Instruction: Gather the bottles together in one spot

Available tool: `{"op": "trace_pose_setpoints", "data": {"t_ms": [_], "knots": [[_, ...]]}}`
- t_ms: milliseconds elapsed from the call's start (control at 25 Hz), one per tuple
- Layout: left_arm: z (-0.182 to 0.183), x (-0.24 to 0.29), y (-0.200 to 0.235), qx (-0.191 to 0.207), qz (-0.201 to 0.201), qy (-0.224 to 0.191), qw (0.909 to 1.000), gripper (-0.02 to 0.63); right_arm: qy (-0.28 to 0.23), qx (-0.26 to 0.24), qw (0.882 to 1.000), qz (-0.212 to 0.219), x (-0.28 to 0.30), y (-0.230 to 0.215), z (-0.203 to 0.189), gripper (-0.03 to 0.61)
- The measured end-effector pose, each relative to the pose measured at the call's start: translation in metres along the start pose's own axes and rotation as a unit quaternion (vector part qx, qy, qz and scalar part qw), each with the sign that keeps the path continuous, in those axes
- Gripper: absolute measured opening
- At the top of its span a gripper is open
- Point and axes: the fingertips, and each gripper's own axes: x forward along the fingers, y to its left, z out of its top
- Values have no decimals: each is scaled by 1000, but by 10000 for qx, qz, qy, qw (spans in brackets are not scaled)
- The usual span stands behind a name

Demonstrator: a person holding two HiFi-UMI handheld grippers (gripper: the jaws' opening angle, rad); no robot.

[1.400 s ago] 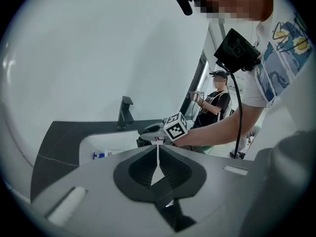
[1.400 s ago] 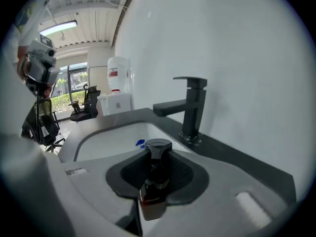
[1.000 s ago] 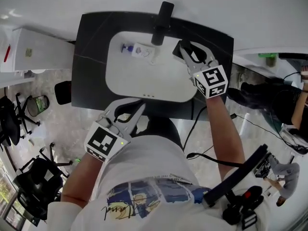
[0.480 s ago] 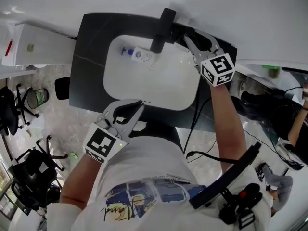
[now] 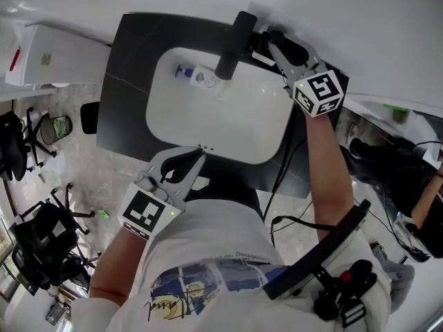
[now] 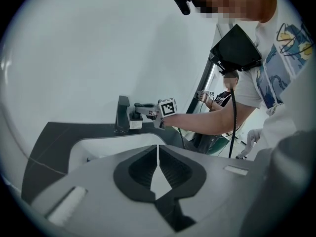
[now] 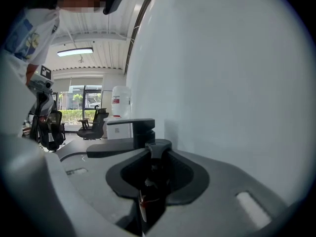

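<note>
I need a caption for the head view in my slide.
Right gripper holds a dark bottle beside the black faucet; a blue-capped bottle lies in the white sink.

We are logging: blue-capped bottle (image 5: 196, 75) lying sideways in basin (image 5: 228, 120); dark white-labelled bottle (image 6: 135, 122) standing upright beside tap (image 5: 232, 43).

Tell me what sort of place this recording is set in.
Probably a washbasin station inside an office: a white sink set in a dark counter, a black faucet at its back edge, and office chairs standing nearby.
</note>
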Motion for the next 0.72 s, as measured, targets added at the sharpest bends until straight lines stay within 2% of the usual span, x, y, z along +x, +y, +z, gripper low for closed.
{"op": "trace_pose_setpoints", "data": {"t_ms": [560, 720], "knots": [[-1, 9, -11, -46, -131, 232, 9996, 17, -85, -163, 9997, 164, -5, -3, -19, 89], [-5, 7, -12, -36, -90, 204, 9997, 17, 32, -81, 9998, 199, -7, -2, -28, 174]]}}
